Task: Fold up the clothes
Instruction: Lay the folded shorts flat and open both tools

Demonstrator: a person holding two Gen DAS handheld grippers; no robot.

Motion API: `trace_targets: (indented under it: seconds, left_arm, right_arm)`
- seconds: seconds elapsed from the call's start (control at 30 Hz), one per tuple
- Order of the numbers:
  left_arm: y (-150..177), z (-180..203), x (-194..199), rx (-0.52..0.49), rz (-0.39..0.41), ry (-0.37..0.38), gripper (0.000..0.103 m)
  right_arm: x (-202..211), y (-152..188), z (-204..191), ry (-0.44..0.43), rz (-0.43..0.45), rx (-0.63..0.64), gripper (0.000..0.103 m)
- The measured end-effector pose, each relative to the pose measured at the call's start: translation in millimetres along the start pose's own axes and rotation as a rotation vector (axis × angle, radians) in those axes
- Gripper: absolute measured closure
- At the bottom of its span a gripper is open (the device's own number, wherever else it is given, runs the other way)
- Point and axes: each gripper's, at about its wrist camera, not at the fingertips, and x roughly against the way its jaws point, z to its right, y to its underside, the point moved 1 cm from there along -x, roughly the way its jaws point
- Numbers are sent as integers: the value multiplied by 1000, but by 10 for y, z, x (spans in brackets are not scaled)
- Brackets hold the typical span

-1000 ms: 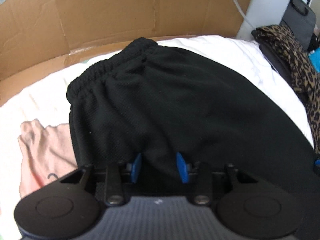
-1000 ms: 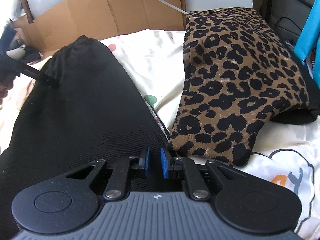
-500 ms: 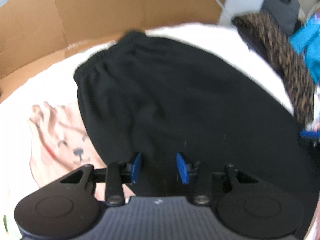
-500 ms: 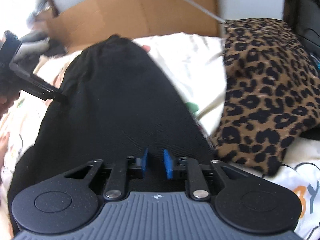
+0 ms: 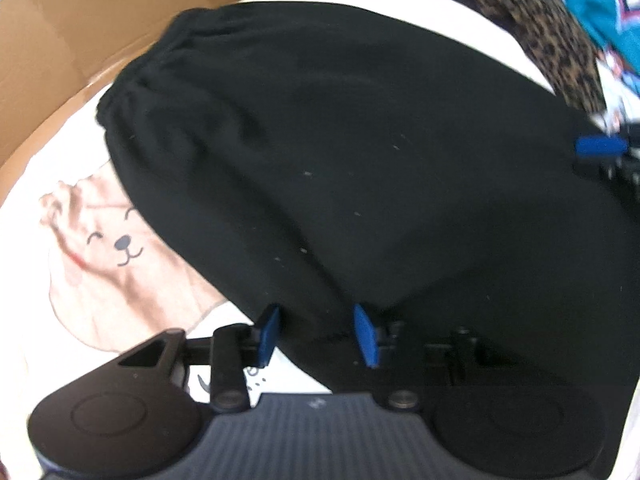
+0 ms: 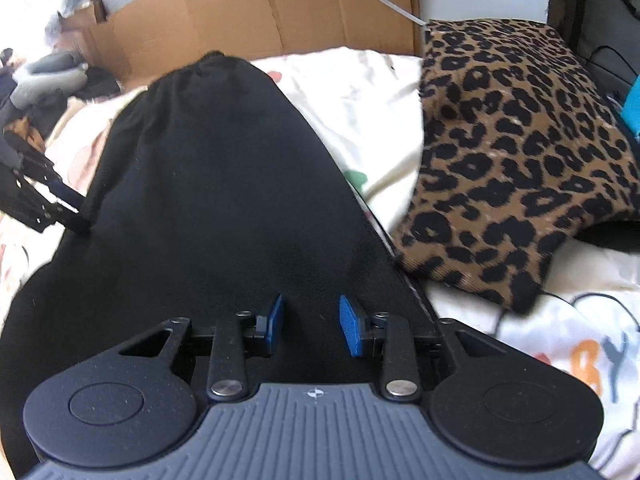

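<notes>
Two grippers over black shorts [image 5: 340, 152] spread flat on my white printed sheet [image 6: 360, 92].
Left gripper [image 5: 318, 334] at the shorts' left edge, right gripper [image 6: 310, 326] beside the leopard garment [image 6: 508, 152]; both pairs of fingers parted, pinching nothing.

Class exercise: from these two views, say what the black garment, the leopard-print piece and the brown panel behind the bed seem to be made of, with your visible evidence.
Black garment: matte knit, probably jersey or fleece; gathered elastic waistband, lint specks.
Leopard-print piece: soft ribbed knit, matte; fine ribs at its edge.
Brown panel: corrugated cardboard, likely; creases, flat dull surface.
</notes>
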Motion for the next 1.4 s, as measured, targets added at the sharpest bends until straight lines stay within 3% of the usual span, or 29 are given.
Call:
trace_targets:
  seconds: [0.1,0.23,0.5,0.67,0.73,0.93,1.0,1.07,1.17,1.23,1.4]
  left_arm:
    - [-52,80,-49,-15,-48,-15,59]
    - [-56,176,-64,-39,-36,-73,57]
    - [75,284,78,171,-52,-134,58]
    - [282,488,191,212,-47,-228,59]
    - [327,534,275,235,-48,-225,64]
    - [462,579,755,320,21,-201,64]
    - [507,581,908,322,51,-211,64]
    - [533,568,1029,306,76,-210,64]
    - [533,568,1176,322,72,-248,65]
    - [536,517,1214,351,90,-231,64]
    - [755,538,1155,380,95,-203,64]
  right_arm:
    - [86,81,126,19,-14,11,64]
    - [174,177,257,37,-11,-6,64]
    - [367,247,353,77,-54,-34,65]
    - [593,153,325,95,-93,-14,64]
    - [761,75,317,89,-82,-31,64]
    - [1383,-111,138,53,-22,-73,58]
    - [1584,-159,61,44,-7,-100,45]
    - [1728,-220,-19,37,-9,-101,41]
    - [1843,-302,-94,5,-1,-85,36]
    - [1886,-332,-137,-9,1,-72,35]
    - [1543,-61,-199,-8,-33,-65,36]
